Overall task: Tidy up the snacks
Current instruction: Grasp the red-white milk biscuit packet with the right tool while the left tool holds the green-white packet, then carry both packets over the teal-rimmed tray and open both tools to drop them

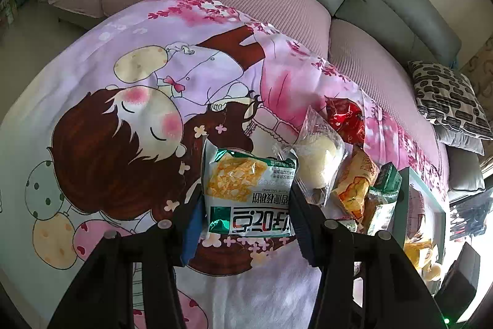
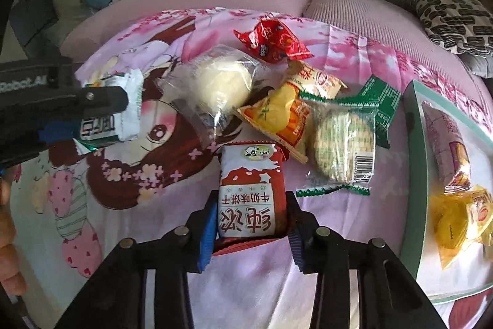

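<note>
Right gripper (image 2: 251, 228) pinching the red-and-white biscuit packet (image 2: 251, 187) across its lower sides, jaws pressed against the wrapper, packet standing out over the pink cartoon blanket (image 2: 148, 236). Left gripper (image 1: 246, 211) likewise clamping a green-and-white walnut-cake packet (image 1: 246, 190) by both edges, near the pile's left side. Judging both as light, puffy, slick-filmed and crushable: gripping mid-body, gently, not by the crimped seams. Beyond, lying loose in a heap: clear-wrapped pale bun (image 2: 222, 82), red candy wrapper (image 2: 274, 40), yellow-orange pouch (image 2: 283, 116), green-edged cracker pack (image 2: 345, 137). Farther right, mint-rimmed tray (image 2: 416, 144) already holding several snacks, probably the destination.
</note>
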